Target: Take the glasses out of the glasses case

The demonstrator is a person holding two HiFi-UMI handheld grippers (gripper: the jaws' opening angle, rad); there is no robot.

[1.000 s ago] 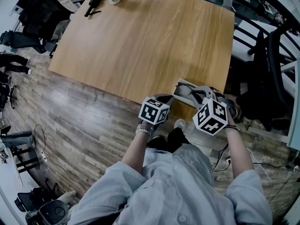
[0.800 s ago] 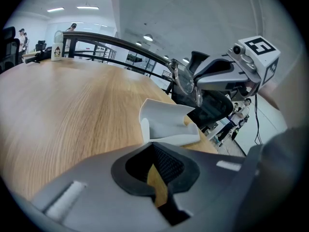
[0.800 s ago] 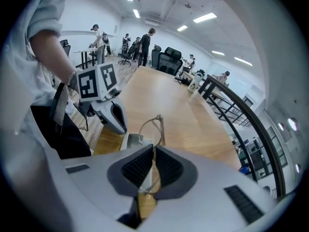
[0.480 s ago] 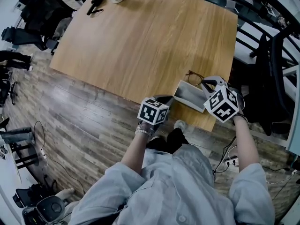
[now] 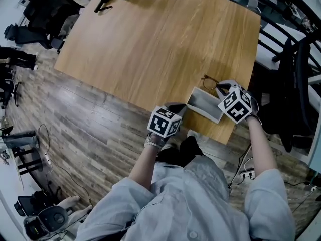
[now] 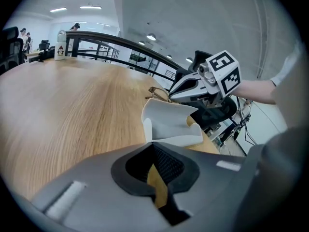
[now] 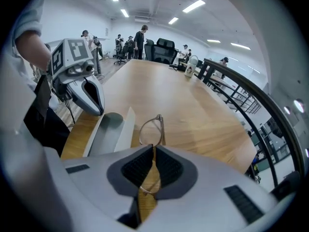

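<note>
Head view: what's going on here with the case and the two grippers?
A person works with a gripper in each hand at a wooden table. The right gripper is shut on the glasses, which are out of the open case and just beside it. The left gripper, jaws nearly together, sits at the case's near end; whether it pinches the case is unclear.

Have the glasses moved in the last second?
Yes. The glasses sat over the glasses case a second ago; now the right tongs hold them beyond its far side, over the table.
</note>
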